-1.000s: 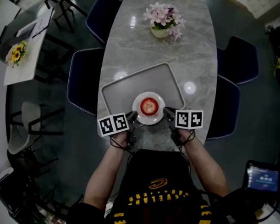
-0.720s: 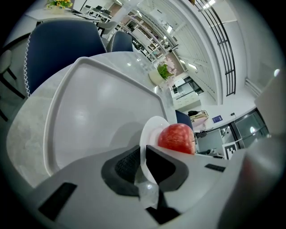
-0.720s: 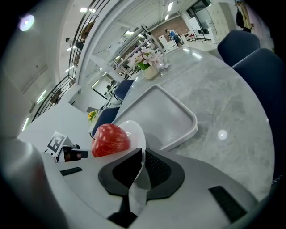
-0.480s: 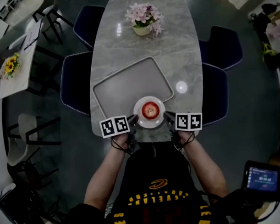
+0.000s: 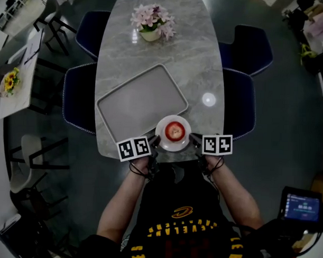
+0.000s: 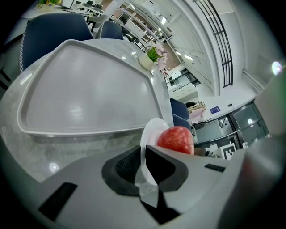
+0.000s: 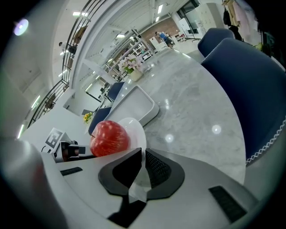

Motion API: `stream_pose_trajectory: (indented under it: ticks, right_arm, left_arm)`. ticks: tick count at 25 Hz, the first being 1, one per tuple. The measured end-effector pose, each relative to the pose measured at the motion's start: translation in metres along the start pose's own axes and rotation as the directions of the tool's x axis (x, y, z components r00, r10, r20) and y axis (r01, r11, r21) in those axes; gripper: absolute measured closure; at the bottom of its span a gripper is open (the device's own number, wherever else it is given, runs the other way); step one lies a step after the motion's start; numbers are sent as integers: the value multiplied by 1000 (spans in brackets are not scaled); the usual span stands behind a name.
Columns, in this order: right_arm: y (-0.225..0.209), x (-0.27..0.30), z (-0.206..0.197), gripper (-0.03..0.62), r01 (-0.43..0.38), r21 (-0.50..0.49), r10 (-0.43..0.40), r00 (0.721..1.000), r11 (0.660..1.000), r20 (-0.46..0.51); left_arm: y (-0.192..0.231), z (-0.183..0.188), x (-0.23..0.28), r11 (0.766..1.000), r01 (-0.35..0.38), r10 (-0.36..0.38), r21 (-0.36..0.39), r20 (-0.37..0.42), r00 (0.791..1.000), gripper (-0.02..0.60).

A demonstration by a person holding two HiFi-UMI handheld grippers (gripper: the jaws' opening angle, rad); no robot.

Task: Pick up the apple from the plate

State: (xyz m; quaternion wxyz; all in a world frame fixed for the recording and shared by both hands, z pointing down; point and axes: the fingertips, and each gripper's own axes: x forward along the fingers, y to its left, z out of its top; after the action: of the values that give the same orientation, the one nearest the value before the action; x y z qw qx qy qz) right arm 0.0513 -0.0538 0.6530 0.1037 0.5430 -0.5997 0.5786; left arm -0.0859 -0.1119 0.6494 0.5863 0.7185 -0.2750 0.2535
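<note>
Both my left gripper (image 6: 143, 162) and right gripper (image 7: 142, 166) clench opposite rims of the white plate (image 5: 173, 148). A red apple (image 5: 174, 131) sits on it.

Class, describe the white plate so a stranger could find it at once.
On the oval marble table, look at the near edge, by the corner of the grey tray. The white plate is there; it alone is round and holds a red apple.

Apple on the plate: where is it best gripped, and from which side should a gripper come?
Probably across its widest middle, coming from above. The apple sits upright on the plate, whose raised rim hinders a low sideways approach. The left gripper and right gripper are each clamped on that rim, so one must let go first.
</note>
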Motion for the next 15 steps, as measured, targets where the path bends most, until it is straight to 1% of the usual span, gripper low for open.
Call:
stream_pose_trajectory:
  ticks: [8,13,15]
  right_arm:
    - [-43,-30,16,559,-18,-17,18,1000,1000,-4]
    - [-78,-44,45,559,-17,-28,16,1000,999,-15]
    - [-88,-47,48,559,-18,-30,18,1000,999,-15]
  left_arm:
    - [-39,-18,33,1000,-18,18,-21,20,1000,543]
    - [-69,-14,67,999,-20,22,-40,30,999,543]
    - [-74,-18,76,999,-19,21,-40,39,999,543]
